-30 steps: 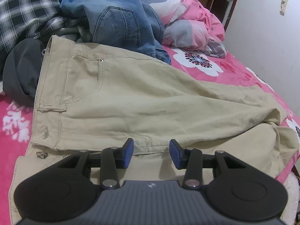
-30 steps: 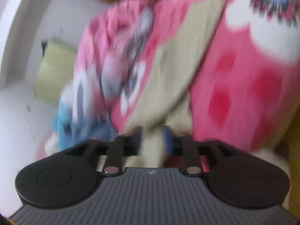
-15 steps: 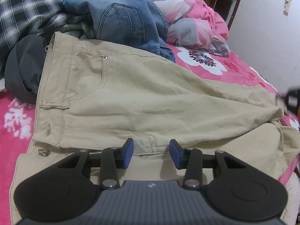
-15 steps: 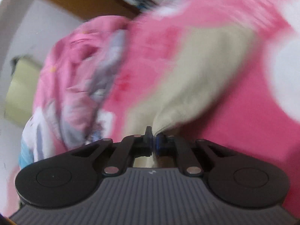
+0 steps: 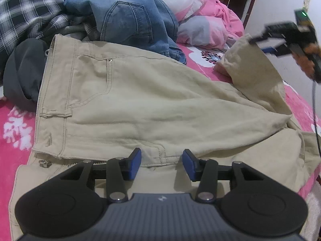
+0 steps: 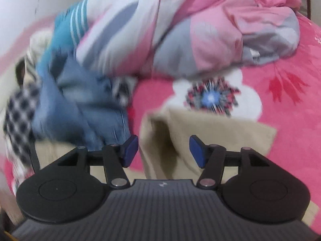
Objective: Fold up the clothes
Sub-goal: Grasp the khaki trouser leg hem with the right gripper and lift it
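Khaki trousers (image 5: 140, 100) lie flat on the bed, waistband to the left. My left gripper (image 5: 161, 160) hovers over their fly seam, jaws opening slightly, the blue pads apart and gripping nothing. At the upper right of the left wrist view my right gripper (image 5: 260, 44) is raised beside the lifted trouser leg end (image 5: 246, 64), which stands up from the bed. In the right wrist view that leg end (image 6: 200, 136) sits between the spread pads of the right gripper (image 6: 163, 150). Those jaws are opening and the pads do not press the cloth.
Blue jeans (image 5: 130, 16), a plaid shirt (image 5: 24, 10) and a dark grey garment (image 5: 22, 70) are piled behind the waistband. A pink quilt (image 5: 204, 28) is bunched at the back. The pink floral sheet (image 5: 12, 124) shows at both sides. A white wall (image 5: 280, 10) bounds the right.
The right gripper shut on the trouser leg end, carried it up and across towards the jeans pile, then opened. The leg now rises at the right in the left wrist view. The left gripper stayed put.
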Available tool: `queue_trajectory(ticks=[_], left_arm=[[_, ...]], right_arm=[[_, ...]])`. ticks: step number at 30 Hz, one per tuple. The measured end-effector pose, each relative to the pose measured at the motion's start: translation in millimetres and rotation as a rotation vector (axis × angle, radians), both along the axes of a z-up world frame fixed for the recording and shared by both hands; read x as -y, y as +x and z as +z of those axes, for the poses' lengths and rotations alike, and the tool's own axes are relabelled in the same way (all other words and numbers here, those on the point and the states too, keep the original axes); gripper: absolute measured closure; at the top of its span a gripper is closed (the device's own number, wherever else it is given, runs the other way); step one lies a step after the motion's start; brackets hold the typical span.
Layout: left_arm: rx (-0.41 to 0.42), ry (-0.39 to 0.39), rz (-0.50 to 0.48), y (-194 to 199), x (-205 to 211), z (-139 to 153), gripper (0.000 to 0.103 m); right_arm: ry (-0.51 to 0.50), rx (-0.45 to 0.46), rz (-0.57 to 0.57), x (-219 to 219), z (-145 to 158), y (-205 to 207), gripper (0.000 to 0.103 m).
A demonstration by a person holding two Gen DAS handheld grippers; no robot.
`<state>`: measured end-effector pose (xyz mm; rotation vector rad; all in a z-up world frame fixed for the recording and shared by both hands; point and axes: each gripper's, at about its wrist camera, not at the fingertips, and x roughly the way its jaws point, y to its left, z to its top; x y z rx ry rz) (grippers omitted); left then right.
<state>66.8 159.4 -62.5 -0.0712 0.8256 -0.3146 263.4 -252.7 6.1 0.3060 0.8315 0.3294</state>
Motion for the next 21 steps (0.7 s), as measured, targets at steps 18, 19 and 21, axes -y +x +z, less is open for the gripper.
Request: queue_trajectory(ticks=[18,19,21], left_arm=[[-0.02,0.009,0.05,-28.1,-7.7,7.7,0.056],[-0.02,0.012,0.053,-30.7,-7.6,7.3,0.056],[-0.019,0.028,0.058,-34.1,-5.9,6.7,0.056]], right_arm=[[0.191,-0.168,-0.401,146.0,-112.6,-130.7,0.095],[0.246,-0.179,-0.376,140.5,-115.1,-127.8,0.095],[0.215,-0.123,-0.353,127.0,-102.9,-130.3,0.096]])
